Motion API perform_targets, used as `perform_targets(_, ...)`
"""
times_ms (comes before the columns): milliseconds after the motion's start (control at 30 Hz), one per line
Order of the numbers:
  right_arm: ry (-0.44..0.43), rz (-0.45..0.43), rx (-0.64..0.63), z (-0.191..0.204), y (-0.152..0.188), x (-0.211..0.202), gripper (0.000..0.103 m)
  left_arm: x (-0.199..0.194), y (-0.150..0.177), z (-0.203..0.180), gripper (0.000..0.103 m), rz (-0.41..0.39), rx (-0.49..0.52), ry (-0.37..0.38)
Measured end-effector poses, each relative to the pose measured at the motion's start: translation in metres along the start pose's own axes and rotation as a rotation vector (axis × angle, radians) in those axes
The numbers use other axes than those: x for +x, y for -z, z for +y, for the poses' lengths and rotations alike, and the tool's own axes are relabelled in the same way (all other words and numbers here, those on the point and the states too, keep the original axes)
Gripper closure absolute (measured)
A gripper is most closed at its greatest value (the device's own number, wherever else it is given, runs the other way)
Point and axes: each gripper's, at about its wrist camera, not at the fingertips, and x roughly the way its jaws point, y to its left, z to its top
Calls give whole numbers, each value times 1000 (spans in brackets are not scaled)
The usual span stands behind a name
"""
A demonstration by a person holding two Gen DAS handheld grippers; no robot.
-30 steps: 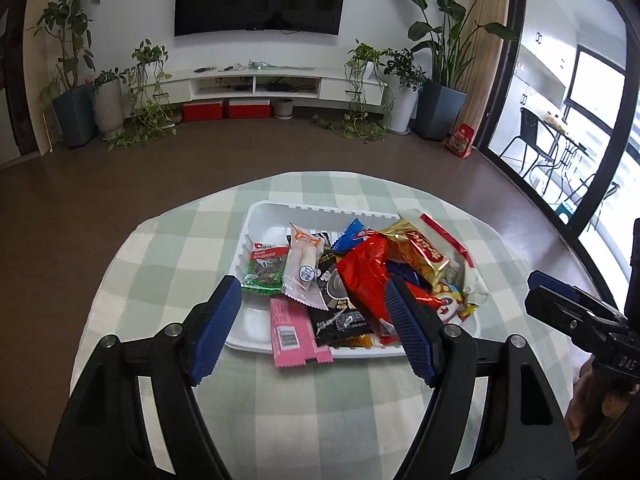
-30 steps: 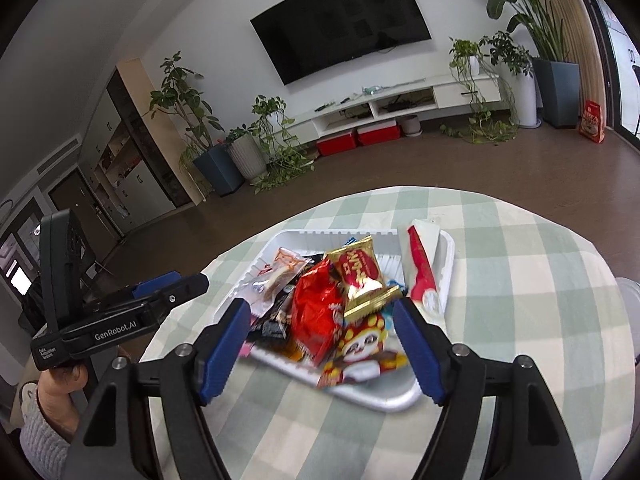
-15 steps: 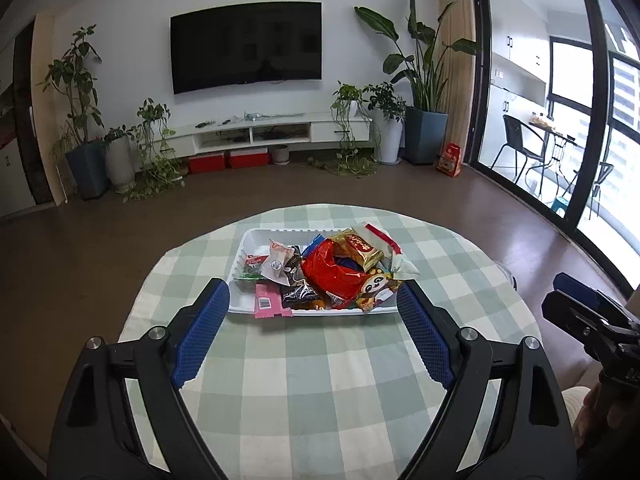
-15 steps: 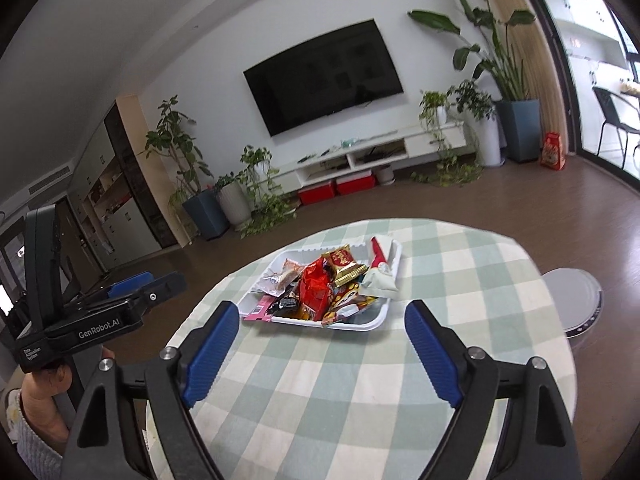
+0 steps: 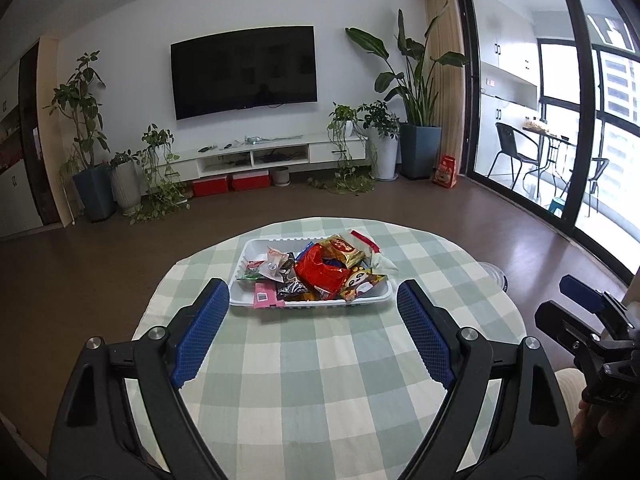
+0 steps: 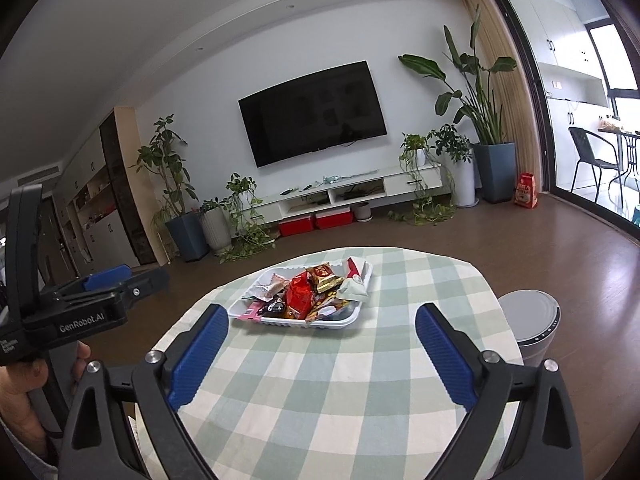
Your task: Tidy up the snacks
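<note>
A white tray (image 5: 312,303) (image 6: 320,322) sits near the far side of the round table, heaped with snack packets. Among them are a red bag (image 5: 320,270) (image 6: 300,294), a gold packet (image 5: 344,250) and a panda packet (image 5: 360,282). A pink wrapper (image 5: 264,296) hangs over the tray's front rim. My left gripper (image 5: 310,292) is open and empty, well short of the tray and above the cloth. The jaws of my right gripper (image 6: 322,312) are opening, with nothing between them, and it is also back from the tray.
A green and white checked cloth (image 5: 320,380) covers the table, with brown floor all round. A grey round bin (image 6: 532,320) stands by the table's right edge. A TV, a low white cabinet and potted plants line the far wall.
Both grippers have drawn back and a little up from the tray, which now looks small and far. Both pairs of jaws stand wider than a second ago.
</note>
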Motion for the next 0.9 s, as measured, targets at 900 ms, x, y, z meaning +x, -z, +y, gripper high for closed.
perform_targets(900,4,-38,-28,13,11,-30,4,-18,8,2,17,-22,2,-7)
